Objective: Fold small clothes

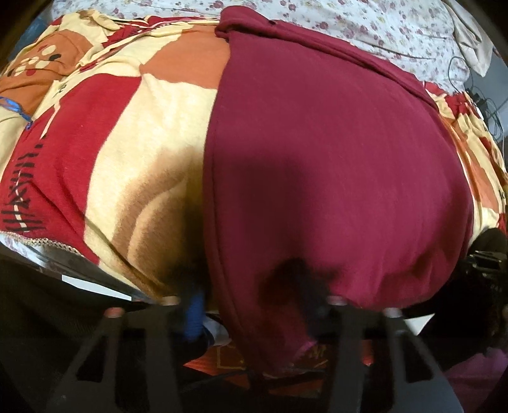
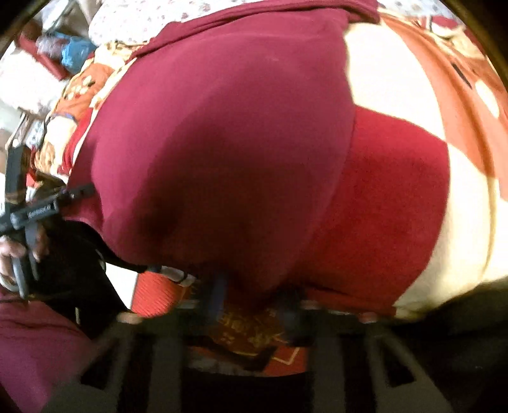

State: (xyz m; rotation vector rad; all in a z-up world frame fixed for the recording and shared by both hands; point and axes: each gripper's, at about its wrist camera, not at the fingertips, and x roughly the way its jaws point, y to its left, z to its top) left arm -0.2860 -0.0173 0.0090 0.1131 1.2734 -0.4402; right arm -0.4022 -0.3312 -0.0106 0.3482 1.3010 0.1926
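Left wrist view: a maroon garment (image 1: pixel 333 159) is spread flat on a blanket (image 1: pixel 152 133) patterned in red, cream and orange. No writing can be read clearly. The left gripper (image 1: pixel 250 301) is seen at the garment's near hem; a blue finger (image 1: pixel 193 317) lies on the blanket side, a dark one on the cloth, and a grip cannot be confirmed. A floral sheet (image 1: pixel 365 22) lies beyond.

Right wrist view: the right gripper (image 2: pixel 254 305) is clenched on the maroon garment (image 2: pixel 222 143) at its near hem, by the bed's edge. At far left, a hand (image 2: pixel 12 251) holding the other tool is seen.
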